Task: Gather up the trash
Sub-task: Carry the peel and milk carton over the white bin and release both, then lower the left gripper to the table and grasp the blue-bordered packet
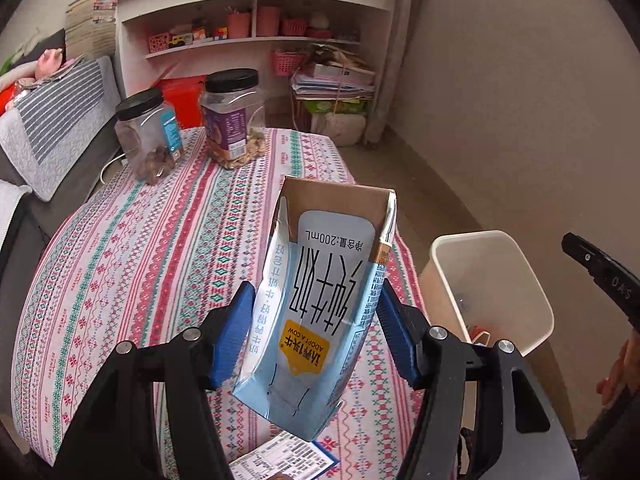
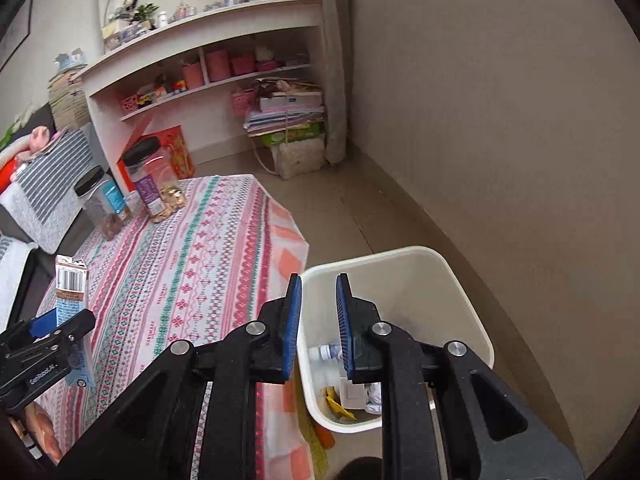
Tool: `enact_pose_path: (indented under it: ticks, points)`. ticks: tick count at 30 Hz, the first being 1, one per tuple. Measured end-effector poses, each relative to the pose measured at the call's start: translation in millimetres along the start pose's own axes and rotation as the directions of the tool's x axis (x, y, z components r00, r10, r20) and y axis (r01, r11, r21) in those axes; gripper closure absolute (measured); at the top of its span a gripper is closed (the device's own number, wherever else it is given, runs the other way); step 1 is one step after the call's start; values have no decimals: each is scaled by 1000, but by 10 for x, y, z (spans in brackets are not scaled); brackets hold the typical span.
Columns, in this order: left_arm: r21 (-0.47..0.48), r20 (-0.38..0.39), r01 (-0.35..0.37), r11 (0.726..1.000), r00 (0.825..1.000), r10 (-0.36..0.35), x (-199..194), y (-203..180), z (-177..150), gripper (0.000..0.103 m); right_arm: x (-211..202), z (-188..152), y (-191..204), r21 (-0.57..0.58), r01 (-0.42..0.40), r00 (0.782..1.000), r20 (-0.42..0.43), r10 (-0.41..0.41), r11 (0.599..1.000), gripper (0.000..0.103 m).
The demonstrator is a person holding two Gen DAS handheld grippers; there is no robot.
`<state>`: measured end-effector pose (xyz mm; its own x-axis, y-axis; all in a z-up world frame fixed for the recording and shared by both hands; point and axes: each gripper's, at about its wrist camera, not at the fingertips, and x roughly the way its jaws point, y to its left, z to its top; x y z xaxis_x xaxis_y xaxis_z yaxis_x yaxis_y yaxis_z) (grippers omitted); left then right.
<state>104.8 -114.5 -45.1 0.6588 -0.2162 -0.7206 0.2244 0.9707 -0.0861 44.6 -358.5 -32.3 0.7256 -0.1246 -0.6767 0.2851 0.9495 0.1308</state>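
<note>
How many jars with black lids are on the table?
2. The blue-label jar stands at the table's far left corner; the purple-label jar stands just right of it, a little farther back. None seem hidden.

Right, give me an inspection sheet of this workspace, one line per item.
Surface: table under a striped patterned cloth.
Job's things: milk carton, top torn open, held above the table; white bin on the floor beside the table, with a bottle and wrappers inside.
Clutter: two black-lidded snack jars at the far end; printed leaflet near the close edge.
Grippers: left gripper clamps the carton between its blue pads; right gripper holds nothing, its jaws a narrow gap apart, over the bin's rim.
Cables: white cord hangs off the table's far left edge.
Surroundings: white shelves with pink pots, stacked papers, a grey sofa.
</note>
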Motion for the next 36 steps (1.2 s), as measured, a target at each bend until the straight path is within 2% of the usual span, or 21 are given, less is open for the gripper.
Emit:
enact_pose_path:
  ticks: [6, 7, 11, 13, 16, 17, 19, 20, 24, 30, 34, 36]
  points:
    - [80, 2, 68, 995, 998, -68, 52, -492, 141, 42, -95, -64, -380, 91, 51, 999, 2, -51, 995, 84]
    - [89, -3, 81, 993, 997, -81, 74, -583, 169, 42, -106, -72, -427, 98, 61, 998, 1, -61, 993, 81]
    - [136, -24, 134, 982, 991, -132, 188, -1006, 270, 42, -173, -112, -624, 138, 126, 992, 6, -128, 982, 56]
    - [158, -33, 163, 974, 987, -160, 245, -1229, 307, 42, -214, -138, -724, 160, 158, 987, 7, -161, 974, 49]
    - [175, -68, 217, 960, 976, -209, 363, -1491, 346, 41, -261, -198, -806, 187, 211, 976, 8, -216, 960, 28]
    - [184, -86, 240, 953, 970, -228, 412, -1569, 358, 39, -274, -217, -823, 191, 220, 974, 7, -226, 957, 24]
    - [189, -115, 270, 944, 961, -252, 486, -1668, 383, 18, -303, -249, -859, 203, 228, 972, 2, -233, 952, 21]
    - [184, -120, 275, 944, 959, -256, 500, -1683, 395, 16, -316, -262, -873, 209, 230, 972, 2, -235, 951, 20]
    - [168, -143, 253, 953, 963, -230, 506, -1530, 378, 16, -372, -276, -886, 216, 230, 971, 18, -240, 949, 14]
    - [167, -191, 179, 970, 971, -146, 513, -1011, 290, 16, -369, -230, -754, 213, 171, 983, 31, -181, 962, 11]
    - [218, -230, 131, 967, 970, -80, 472, -656, 153, 16, -319, -203, -595, 185, 137, 989, 25, -144, 973, 9]
    - [268, -260, 122, 956, 964, -50, 423, -506, 56, 16, -283, -178, -490, 164, 116, 993, 17, -121, 980, 9]
